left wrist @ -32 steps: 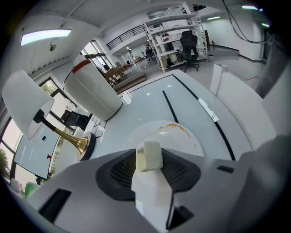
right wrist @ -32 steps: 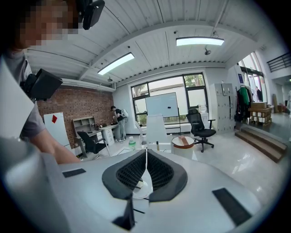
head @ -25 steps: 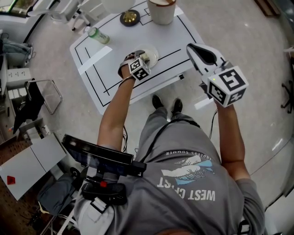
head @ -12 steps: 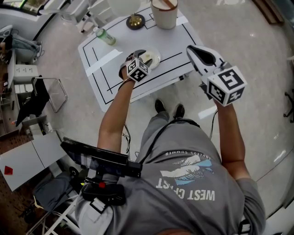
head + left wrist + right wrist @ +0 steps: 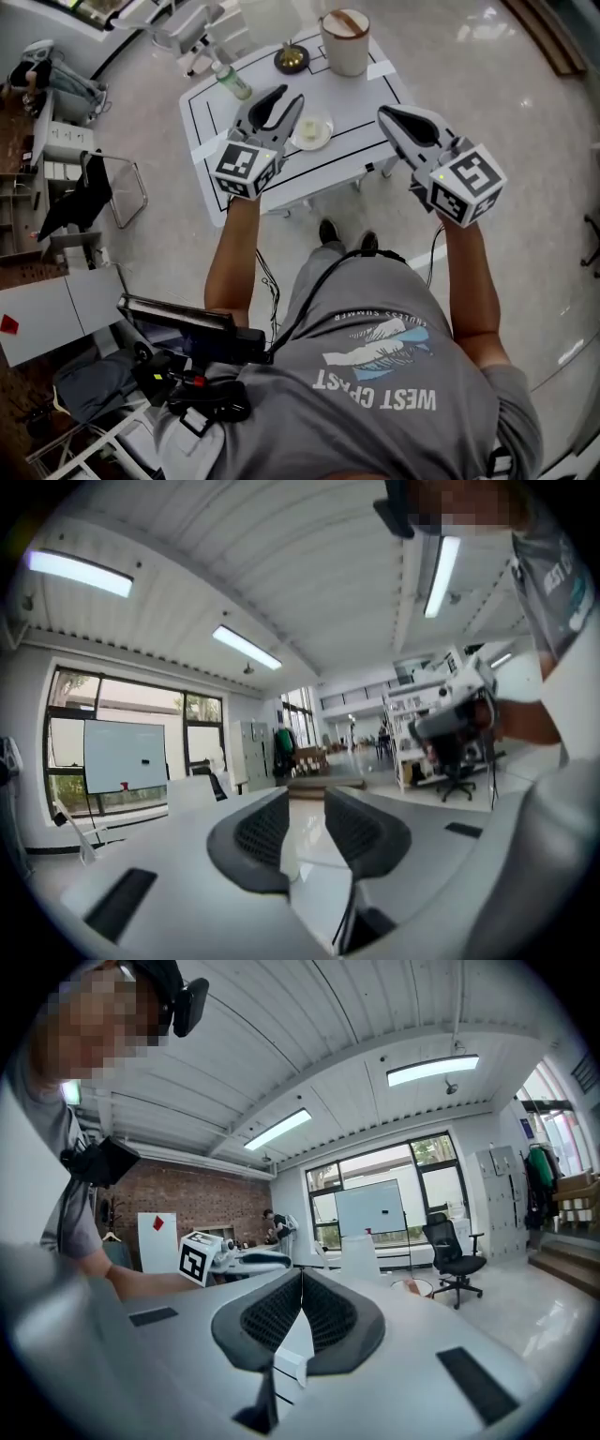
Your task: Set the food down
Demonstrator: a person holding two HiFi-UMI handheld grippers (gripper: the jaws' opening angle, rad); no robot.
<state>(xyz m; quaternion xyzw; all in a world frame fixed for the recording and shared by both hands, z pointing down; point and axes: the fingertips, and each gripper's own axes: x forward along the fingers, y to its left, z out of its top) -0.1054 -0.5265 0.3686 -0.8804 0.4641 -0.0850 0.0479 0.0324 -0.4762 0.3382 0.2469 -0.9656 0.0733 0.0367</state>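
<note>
Food point(image 5: 311, 128): pale, lying on a small plate point(image 5: 324, 142) on the white surface point(image 5: 342, 157). It is free of both claws. In the head view the plate shows just right of the left claw's tips and well left of the right claw, about between the two.

Left claw point(image 5: 289, 94): jaws partly apart, a clear gap between the ribbed pads point(image 5: 265, 829), nothing in it. The jaws have just been closing. In its own view the claw point(image 5: 306, 799) looks out level across the room, not down at the surface.

Right claw point(image 5: 382, 113): jaws together, tips meeting – nothing held. In its own view the claw point(image 5: 302, 1275) likewise points level, with the left claw's marker cube point(image 5: 194, 1262) off to its left.

Beyond the left claw's tips on the surface: a bottle point(image 5: 230, 80) lying on its side to the left, a small dark round item point(image 5: 292, 58) ahead, and a large cup point(image 5: 345, 42) further right, at the far edge.
</note>
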